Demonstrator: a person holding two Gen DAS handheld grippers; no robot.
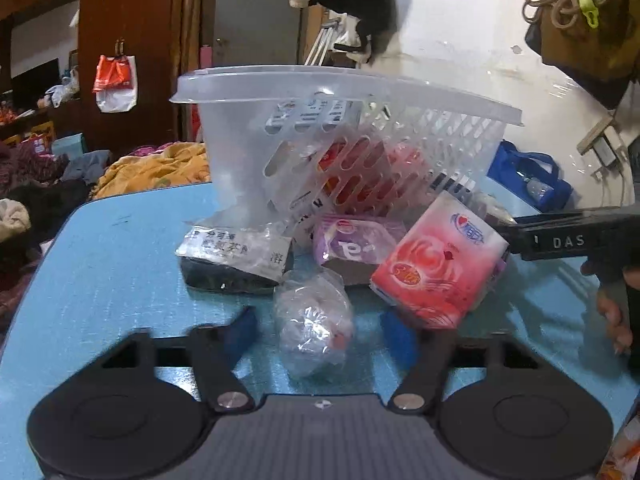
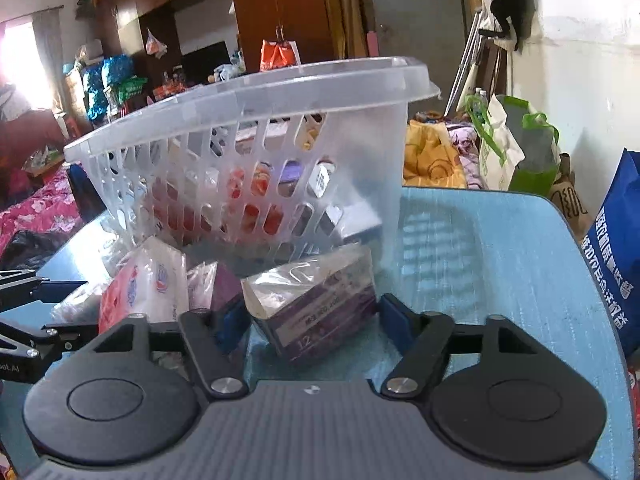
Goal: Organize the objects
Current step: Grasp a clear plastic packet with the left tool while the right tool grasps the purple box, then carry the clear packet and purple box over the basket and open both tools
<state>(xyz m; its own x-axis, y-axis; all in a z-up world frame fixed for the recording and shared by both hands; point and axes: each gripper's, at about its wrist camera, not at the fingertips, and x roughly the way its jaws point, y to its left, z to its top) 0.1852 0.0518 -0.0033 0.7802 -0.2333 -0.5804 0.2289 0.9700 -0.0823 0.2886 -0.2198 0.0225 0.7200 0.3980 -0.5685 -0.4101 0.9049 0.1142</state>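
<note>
1. Two grippers worked low over the blue counter (image 1: pixel 100 264). The left gripper (image 1: pixel 320 330) stood part open around a crumpled clear bag (image 1: pixel 312 320), its pads not yet touching it.
2. The right gripper (image 2: pixel 312 316) was part open around a purple box (image 2: pixel 320 312); whether the pads pressed on it I could not tell.
3. Just beyond lay a pink tissue pack (image 1: pixel 436 268), a purple packet (image 1: pixel 352 240) and a dark sachet (image 1: pixel 236 256), all near each other.
4. Farther back stood the clear basket (image 1: pixel 224 88), already holding several packets.
5. To do this step well, I think each gripper should close gently and centred, then lift straight before moving over the basket rim.
</note>
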